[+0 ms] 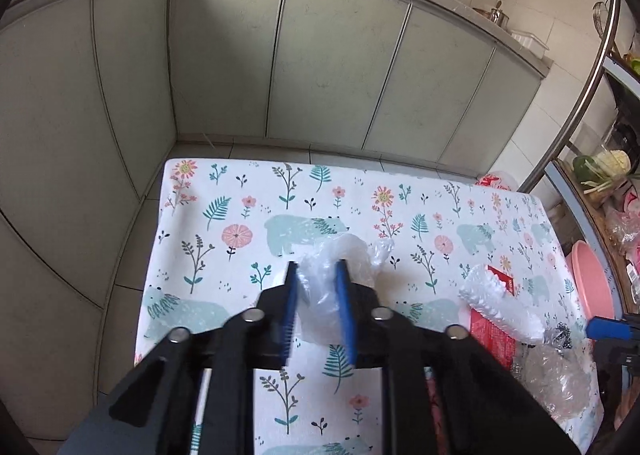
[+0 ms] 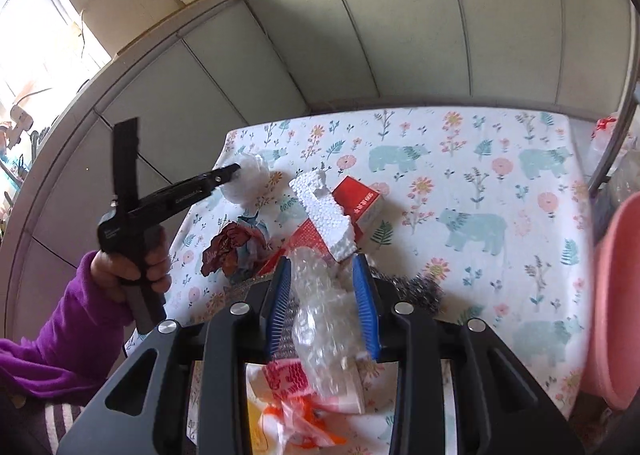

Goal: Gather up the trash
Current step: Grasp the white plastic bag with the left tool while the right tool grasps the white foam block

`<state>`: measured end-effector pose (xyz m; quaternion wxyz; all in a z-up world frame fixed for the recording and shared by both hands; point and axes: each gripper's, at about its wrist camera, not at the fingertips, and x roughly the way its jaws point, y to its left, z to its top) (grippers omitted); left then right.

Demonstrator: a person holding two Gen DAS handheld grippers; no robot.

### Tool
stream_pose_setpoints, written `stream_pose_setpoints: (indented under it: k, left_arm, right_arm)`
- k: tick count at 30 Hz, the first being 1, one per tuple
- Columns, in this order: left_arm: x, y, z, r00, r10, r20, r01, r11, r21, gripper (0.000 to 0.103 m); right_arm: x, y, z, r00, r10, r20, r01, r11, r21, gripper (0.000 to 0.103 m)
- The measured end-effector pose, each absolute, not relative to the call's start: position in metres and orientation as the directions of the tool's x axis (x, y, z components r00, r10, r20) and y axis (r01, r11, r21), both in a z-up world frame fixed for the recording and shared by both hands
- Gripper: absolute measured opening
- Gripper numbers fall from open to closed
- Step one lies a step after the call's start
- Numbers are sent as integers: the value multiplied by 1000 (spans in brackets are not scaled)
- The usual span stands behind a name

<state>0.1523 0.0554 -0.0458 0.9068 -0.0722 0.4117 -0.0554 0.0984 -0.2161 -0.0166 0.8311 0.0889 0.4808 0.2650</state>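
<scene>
My left gripper (image 1: 318,269) is shut on a crumpled clear plastic bag (image 1: 332,287) and holds it above the floral tablecloth (image 1: 240,223). In the right wrist view the left gripper (image 2: 236,169) shows at the table's left edge with the white bag (image 2: 250,179) at its tip. My right gripper (image 2: 322,261) has its blue pads around a clear bubble-wrap piece (image 2: 320,311), closed on it. Ahead lie a white foam block (image 2: 324,215), a red carton (image 2: 360,203), and a crumpled dark red wrapper (image 2: 232,249). A steel scourer (image 2: 416,285) lies right of the fingers.
A pink basin (image 2: 616,295) stands at the table's right edge, next to a metal rack (image 1: 592,67). Green cabinets (image 1: 320,55) line the far side. An orange-printed plastic bag (image 2: 296,407) lies under my right gripper. Foam (image 1: 496,303) and bubble wrap (image 1: 560,379) show in the left view.
</scene>
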Motion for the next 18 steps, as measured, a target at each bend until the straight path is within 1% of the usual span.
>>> stream_pose_setpoints:
  k: [2, 7, 10, 16, 18]
  left_arm:
    - [145, 58, -39, 674, -167, -719, 39, 981, -192, 12]
    - [127, 63, -25, 703, -204, -681, 49, 970, -239, 11]
    - [121, 65, -20, 707, -218, -673, 48, 964, -262, 11]
    - [112, 67, -12, 718, -235, -655, 61, 959, -277, 11]
    - [108, 65, -7, 727, -234, -645, 67, 960, -272, 11]
  right_arm:
    - [106, -204, -21, 392, 504, -769, -375, 851, 367, 33]
    - [123, -179, -33, 381, 438, -814, -428, 864, 265, 33]
    - [131, -169, -41, 374, 397, -838, -444, 870, 214, 41]
    - [135, -160, -49, 425, 334, -841, -445, 886, 127, 41]
    - [135, -160, -48, 436, 344, -832, -446, 885, 132, 40]
